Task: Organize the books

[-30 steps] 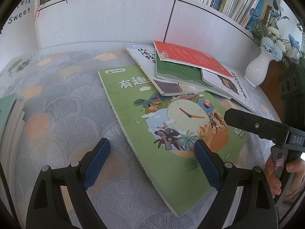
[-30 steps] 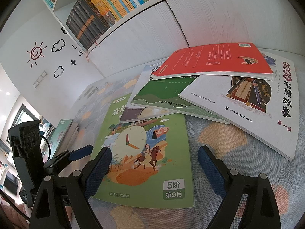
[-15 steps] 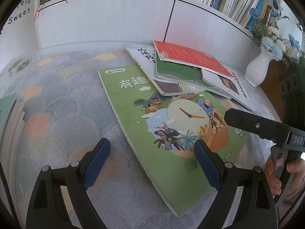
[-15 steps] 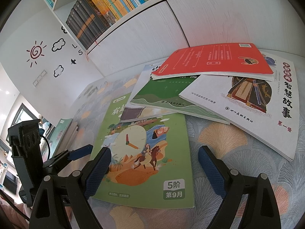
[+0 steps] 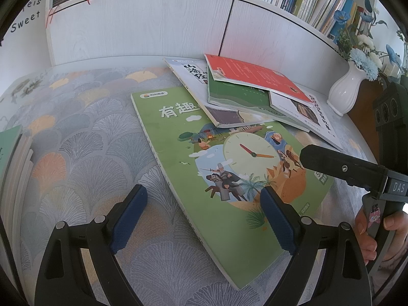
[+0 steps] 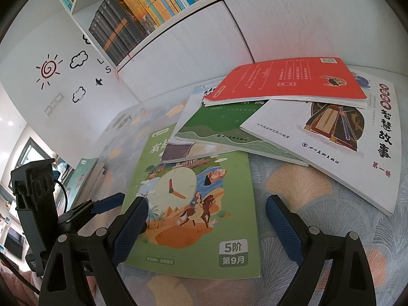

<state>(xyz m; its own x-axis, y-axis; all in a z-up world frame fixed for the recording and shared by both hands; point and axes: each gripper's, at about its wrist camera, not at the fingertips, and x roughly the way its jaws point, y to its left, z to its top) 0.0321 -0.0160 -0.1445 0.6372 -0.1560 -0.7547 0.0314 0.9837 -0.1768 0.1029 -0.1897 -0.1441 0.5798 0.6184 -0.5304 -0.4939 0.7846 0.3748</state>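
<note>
Books, five loose, lay fanned across the desk (image 5: pixel 76 158); none was held. Left hand-held gripper (image 5: pixel 201 219): jaws spread wide, empty, poised low over the near corner of the big green clock book (image 5: pixel 229 168). Right hand-held gripper (image 6: pixel 206 221): likewise spread and empty, astride the lower right corner of that same book, seen in the right wrist view (image 6: pixel 193 204).

Progress, by my reckoning: little done. A small stack of books (image 5: pixel 10 168) stood squared at the left desk edge, perhaps the tidied share; the rest remained a heap. Clock book, flat and lowermost, had its far end pinned beneath a white book with a dark picture (image 5: pixel 204 94). Over that sat a dark green book (image 6: pixel 224 132); a red book (image 6: pixel 288 81) lay topmost, slightly raised at its edge; a white story book (image 6: pixel 341 137) lay to the right, tucked under the red one.

Obstacles: pulling the clock book free would likely drag the overlapping pile, so the upper books probably wanted shifting first. Both tools crowded the same corner and might foul each other.

Surroundings: white vase (image 5: pixel 344 94) with blue flowers near the heap's far right, liable to be knocked. Filled bookshelf (image 6: pixel 142 7) above white cabinet doors (image 5: pixel 142 30) behind. Patterned cloth covered the desk.
</note>
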